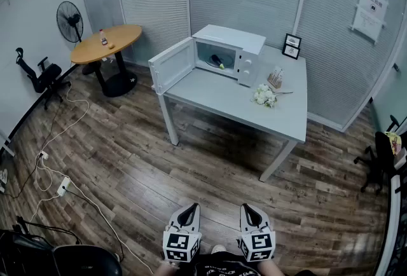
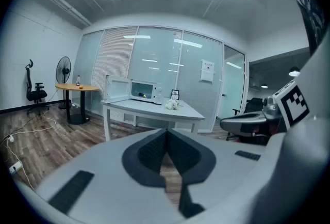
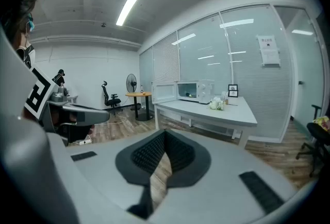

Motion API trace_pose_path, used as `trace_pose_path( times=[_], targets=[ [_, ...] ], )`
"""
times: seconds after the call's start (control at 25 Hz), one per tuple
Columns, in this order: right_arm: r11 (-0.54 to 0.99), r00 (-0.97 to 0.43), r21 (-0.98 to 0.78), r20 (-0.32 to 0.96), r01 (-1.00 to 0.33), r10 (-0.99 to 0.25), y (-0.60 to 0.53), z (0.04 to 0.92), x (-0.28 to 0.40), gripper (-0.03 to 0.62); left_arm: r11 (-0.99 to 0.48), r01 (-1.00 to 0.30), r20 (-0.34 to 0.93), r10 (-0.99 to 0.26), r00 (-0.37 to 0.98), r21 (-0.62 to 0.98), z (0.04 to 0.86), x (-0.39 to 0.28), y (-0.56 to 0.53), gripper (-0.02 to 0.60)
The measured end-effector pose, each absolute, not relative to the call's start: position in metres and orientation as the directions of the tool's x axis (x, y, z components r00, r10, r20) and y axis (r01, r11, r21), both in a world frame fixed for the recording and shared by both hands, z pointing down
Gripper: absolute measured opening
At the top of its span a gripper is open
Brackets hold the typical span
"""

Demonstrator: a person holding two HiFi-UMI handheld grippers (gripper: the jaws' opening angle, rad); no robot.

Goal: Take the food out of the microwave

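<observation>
Both grippers sit at the bottom centre of the head view, side by side and apart, above a wood floor (image 1: 191, 160). Left gripper (image 1: 188, 208): jaws closed tip to tip and empty; its own view shows only floor through the gap behind the pads. Right gripper (image 1: 250, 208): jaws likewise clenched and empty. Each carries a cube with square markers at the lower edge of the frame. Both grippers are well apart from the table.

At lower left, a white power strip (image 1: 63, 186) lies on the floor, with cables running toward the left edge.

At centre frame stands a white table (image 1: 216, 93). A white microwave (image 1: 230, 47) rests on the table's far left part, with its door (image 1: 172, 65) swung open toward the left of the frame. The food (image 1: 217, 61) is inside the microwave cavity. It is a dark, elongated item with a yellow-green end; its kind cannot be told.

Right of the microwave, on the tabletop:
- a small holder (image 1: 276, 77), just beside the microwave;
- a bunch of white flowers (image 1: 264, 96), nearer the camera;
- a black picture frame (image 1: 292, 46), at the far edge.

At upper left stands a round wooden table (image 1: 106, 43) bearing a small bottle (image 1: 102, 37). A standing fan (image 1: 70, 20) is behind it, and a black office chair (image 1: 41, 74) is at the left edge. Glass partitions with blinds close the background.
</observation>
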State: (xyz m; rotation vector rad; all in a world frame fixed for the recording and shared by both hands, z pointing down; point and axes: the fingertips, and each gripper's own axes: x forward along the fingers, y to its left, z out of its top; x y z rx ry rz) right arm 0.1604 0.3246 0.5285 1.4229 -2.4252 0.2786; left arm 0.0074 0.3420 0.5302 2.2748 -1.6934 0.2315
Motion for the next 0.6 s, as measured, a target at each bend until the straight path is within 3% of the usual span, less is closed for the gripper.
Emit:
trace_pose_path(
  times=[0.6],
  targets=[
    [0.399, -0.387, -0.033, 0.327, -0.916, -0.862, 0.284, 0.525, 0.128, 0.003, -0.307, -0.942, 0.284, -0.899, 0.334, 0.138, 0.528, -0.037, 0.294, 0.008]
  ],
)
